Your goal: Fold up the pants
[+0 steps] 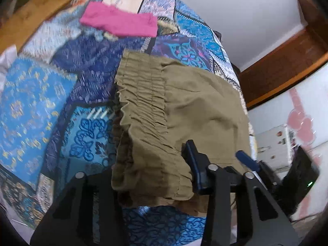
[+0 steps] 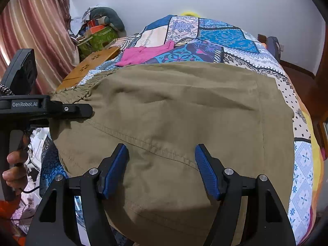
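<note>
a bed with a blue patchwork bedspread [image 2: 221, 34] fills the middle of both views. behind it a plain white wall [image 2: 235, 2]. at the upper left of the right wrist view hangs a pink striped curtain [image 2: 34, 26], with a cluttered pile [image 2: 98, 30] and a low wooden table [image 2: 92, 65] beside it. dark wooden trim [image 1: 283, 69] runs along the right of the left wrist view.

Both black plastic two-finger grippers [image 2: 162, 170]: ribbed blue pads [image 2: 207, 172], silver pivot screws [image 2: 228, 171]. Left gripper [image 2: 82, 109] body marked "GenRobot.AI", braided cable [image 2: 5, 89].
</note>
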`<state>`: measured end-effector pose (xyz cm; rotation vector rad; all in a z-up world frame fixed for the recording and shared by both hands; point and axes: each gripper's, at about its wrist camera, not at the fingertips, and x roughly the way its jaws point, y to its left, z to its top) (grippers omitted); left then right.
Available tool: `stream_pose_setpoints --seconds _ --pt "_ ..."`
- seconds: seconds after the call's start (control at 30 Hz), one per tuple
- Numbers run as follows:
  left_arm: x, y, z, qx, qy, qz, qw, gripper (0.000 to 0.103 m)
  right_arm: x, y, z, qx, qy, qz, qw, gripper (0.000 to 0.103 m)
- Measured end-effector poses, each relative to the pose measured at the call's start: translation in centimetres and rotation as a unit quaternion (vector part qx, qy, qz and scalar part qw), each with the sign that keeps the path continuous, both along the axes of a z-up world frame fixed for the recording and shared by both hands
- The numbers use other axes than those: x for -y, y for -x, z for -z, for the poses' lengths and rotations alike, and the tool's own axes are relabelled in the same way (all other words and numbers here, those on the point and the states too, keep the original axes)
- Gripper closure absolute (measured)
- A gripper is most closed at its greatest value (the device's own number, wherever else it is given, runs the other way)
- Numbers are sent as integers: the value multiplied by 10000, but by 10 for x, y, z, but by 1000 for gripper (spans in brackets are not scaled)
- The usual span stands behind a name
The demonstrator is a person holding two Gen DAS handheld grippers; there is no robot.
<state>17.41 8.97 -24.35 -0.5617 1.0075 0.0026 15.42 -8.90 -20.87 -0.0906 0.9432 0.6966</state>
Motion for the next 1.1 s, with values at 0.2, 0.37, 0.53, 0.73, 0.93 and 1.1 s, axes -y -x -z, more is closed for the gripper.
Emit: stream_pose_setpoints --seconds 0.2,0.37,0.53,0.73,0.93,1.1 --pt "17 9 -24 429 -1296 107 9906 67 -4 -9 -26 105 -309 72 9994 38" --pt "12 23 -42 673 -2034 44 9768 67 -27 -25 -44 382 -274 38 9989 38" --pt "8 36 -55 868 -2454 20 9655 68 -61 -43 -16 -49 85 -321 9994 38" --pt "16 35 -65 1034 -2593 111 9602 69 -68 -40 -1 -429 -16 -469 9980 38" --pt "33 29 -85 1330 -2667 287 9541 70 -23 -21 -24 -40 -130 -241 9996 38" --pt "50 25 -99 1531 -2715 463 9491 70 35 -7 -28 85 -27 209 9997 38"
